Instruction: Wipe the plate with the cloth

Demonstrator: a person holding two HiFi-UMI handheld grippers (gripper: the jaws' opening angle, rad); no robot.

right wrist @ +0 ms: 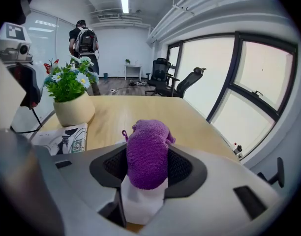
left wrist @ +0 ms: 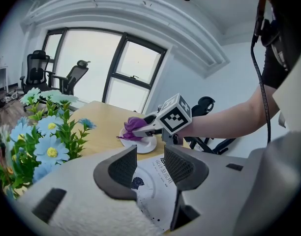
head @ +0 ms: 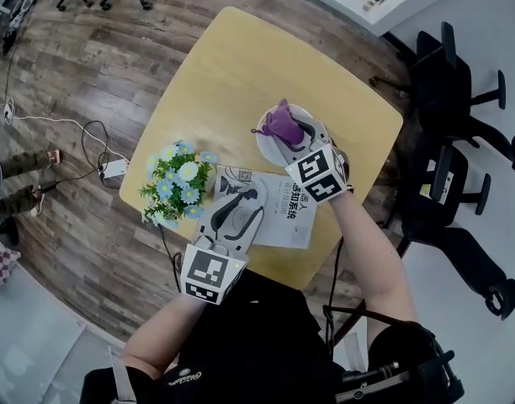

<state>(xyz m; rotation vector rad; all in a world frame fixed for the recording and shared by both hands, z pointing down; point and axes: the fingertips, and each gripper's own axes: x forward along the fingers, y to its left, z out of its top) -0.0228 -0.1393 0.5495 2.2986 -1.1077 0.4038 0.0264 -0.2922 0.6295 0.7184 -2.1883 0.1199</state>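
Because the plate (head: 263, 144) is lying toward the tabletop's right edge, we are holding the purple cloth (right wrist: 146, 154) clamped in our right gripper (head: 288, 135) down on it for wiping, while our left gripper (left wrist: 151, 167) is hovering with jaws apart and empty over the booklet (head: 287, 213).
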